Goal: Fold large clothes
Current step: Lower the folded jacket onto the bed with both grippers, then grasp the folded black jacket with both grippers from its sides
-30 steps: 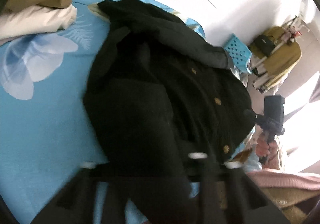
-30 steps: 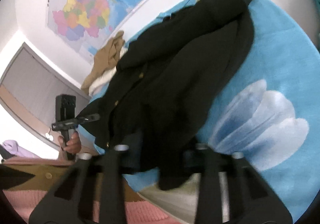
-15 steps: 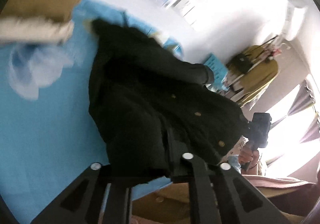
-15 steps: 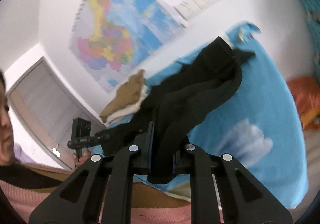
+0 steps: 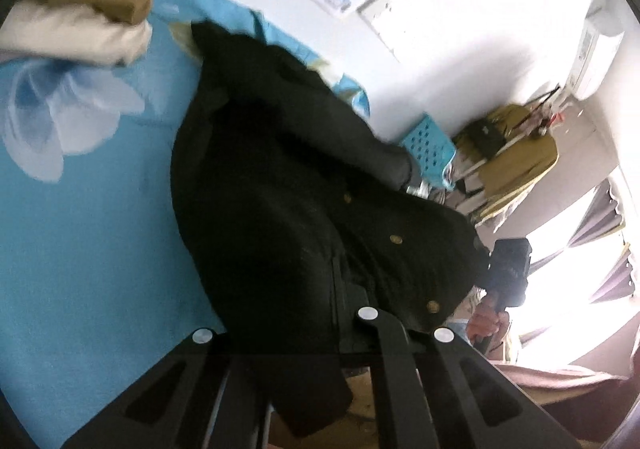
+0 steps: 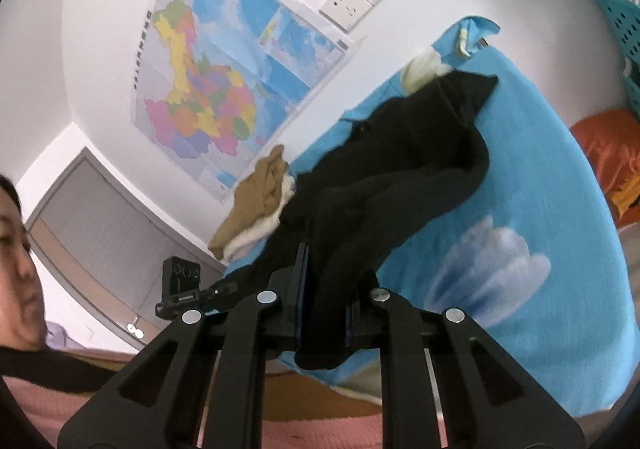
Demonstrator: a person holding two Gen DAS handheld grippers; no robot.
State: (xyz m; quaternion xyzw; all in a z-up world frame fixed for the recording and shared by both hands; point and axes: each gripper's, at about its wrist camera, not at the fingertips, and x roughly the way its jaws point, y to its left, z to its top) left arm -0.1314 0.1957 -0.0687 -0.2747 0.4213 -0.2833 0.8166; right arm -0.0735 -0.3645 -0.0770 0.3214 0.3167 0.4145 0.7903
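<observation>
A large black coat with gold buttons lies lengthwise on a blue flower-print bedsheet. My left gripper is shut on the coat's near hem, and cloth hangs down between its fingers. My right gripper is shut on the other near corner of the coat, lifting it off the sheet. Each gripper shows in the other's view: the right one and the left one.
Folded tan and cream clothes are stacked at the bed's far left, also in the right wrist view. A blue perforated basket and a rack with a mustard garment stand beyond the bed. A map hangs on the wall.
Both grippers have closed on the coat's near edge and lifted it toward me. The coat has bunched narrower, and the right view has tilted up toward the wall.
</observation>
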